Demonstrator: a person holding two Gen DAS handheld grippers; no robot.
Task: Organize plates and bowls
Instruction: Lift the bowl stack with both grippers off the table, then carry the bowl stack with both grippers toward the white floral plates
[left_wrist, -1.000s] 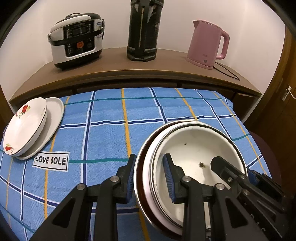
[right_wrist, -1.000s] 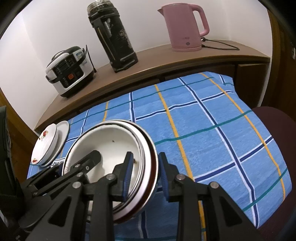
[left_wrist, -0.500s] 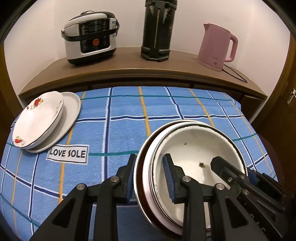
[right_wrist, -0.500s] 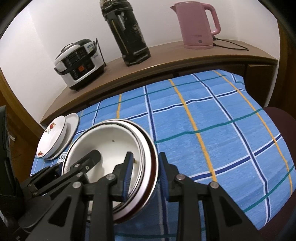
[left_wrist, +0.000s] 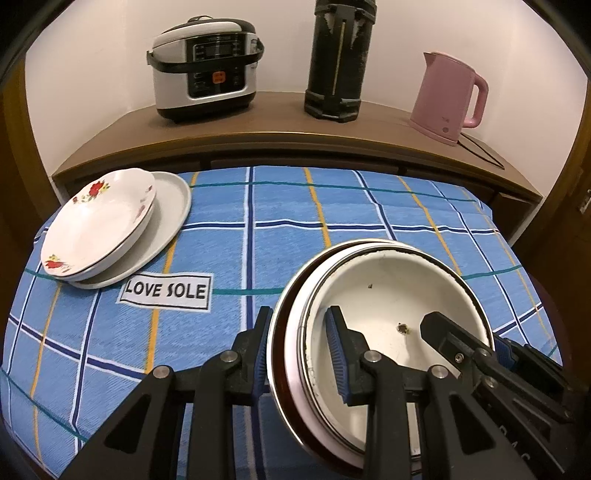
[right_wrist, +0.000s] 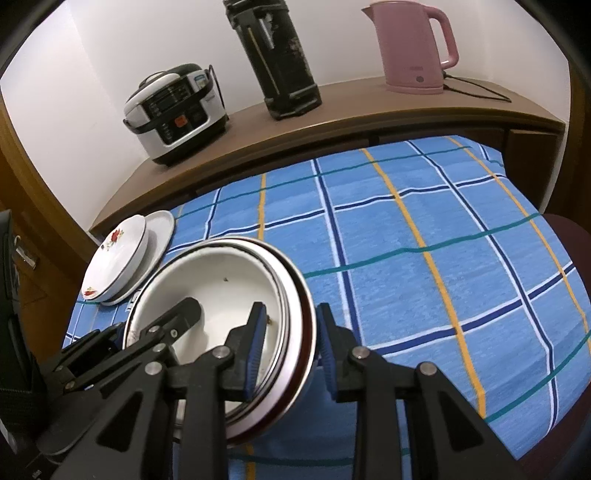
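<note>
The left tool (left_wrist: 301, 354) is clamped on the left rim of a stack of nested bowls (left_wrist: 388, 306), one blue-padded finger outside the rim and the other inside the top bowl. The right tool (right_wrist: 290, 341) is clamped on the opposite rim of the same stack (right_wrist: 221, 295) in the same way. Between them the stack is held above the blue checked cloth (left_wrist: 258, 229), tilted so that its open side faces the cameras. The top bowl is white inside with a few dark specks; beneath it show a pale rim and a dark reddish-brown one. In the left wrist view the right tool (left_wrist: 476, 350) reaches in over the far rim; in the right wrist view the left tool (right_wrist: 155, 328) does likewise.

At the far left corner of the cloth, well apart from the held stack, a flowered bowl (left_wrist: 96, 221) with red blossoms sits on a plain white plate (left_wrist: 173, 206), off-centre toward the plate's left side. Just in front of the plate is a white label (left_wrist: 166, 290) reading "LOVE SOLE".

Behind the cloth runs a brown wooden shelf (left_wrist: 258, 125). On it stand a rice cooker (left_wrist: 207, 70), a tall black flask (left_wrist: 338, 62) and a pink kettle (left_wrist: 447, 99) with its cord trailing to the right.
</note>
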